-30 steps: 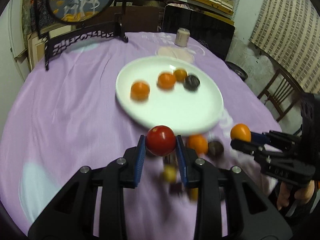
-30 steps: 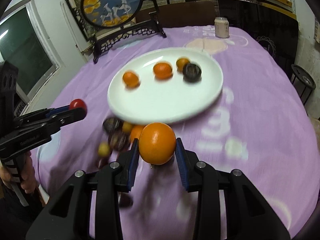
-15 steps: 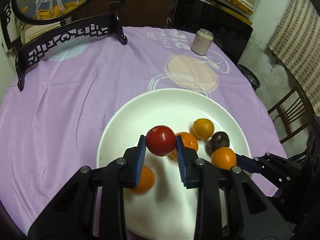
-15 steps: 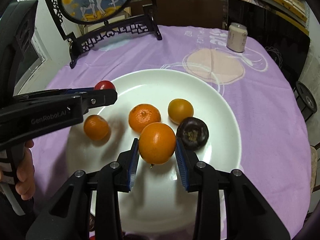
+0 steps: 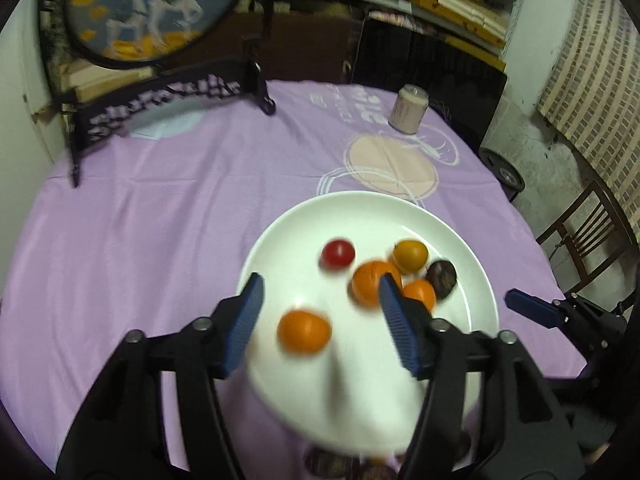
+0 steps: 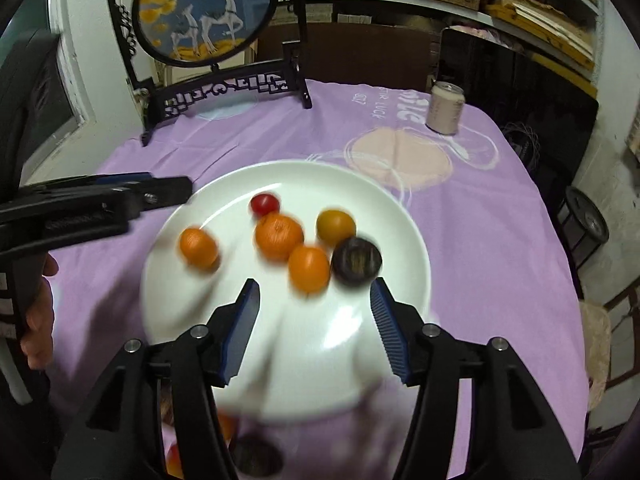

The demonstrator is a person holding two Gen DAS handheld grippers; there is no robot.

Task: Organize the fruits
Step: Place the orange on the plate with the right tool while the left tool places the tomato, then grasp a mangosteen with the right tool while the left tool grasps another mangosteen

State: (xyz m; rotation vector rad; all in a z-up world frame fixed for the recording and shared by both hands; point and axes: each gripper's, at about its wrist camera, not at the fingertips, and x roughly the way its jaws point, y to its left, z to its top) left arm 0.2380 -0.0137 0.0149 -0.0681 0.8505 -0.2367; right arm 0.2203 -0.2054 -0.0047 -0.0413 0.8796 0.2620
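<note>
A white plate (image 5: 472, 248) (image 6: 384, 204) on the purple tablecloth holds a red tomato (image 5: 338, 254) (image 6: 264, 205), three oranges, a yellow fruit (image 5: 409, 255) (image 6: 335, 225) and a dark fruit (image 5: 441, 276) (image 6: 356, 260). My left gripper (image 5: 320, 320) is open and empty above the plate's near side. My right gripper (image 6: 314, 328) is open and empty just behind an orange (image 6: 309, 268). More loose fruit (image 6: 256, 456) lies on the cloth below the plate's near rim, mostly hidden.
A black framed deer screen (image 6: 208, 20) stands at the far left of the table. A pale can (image 6: 445, 108) stands at the far right. A wooden chair (image 5: 588, 228) is beside the table on the right.
Both grippers have opened. The tomato has left the left gripper and the orange has left the right gripper; both now lie on the plate. Both grippers have drawn back.
</note>
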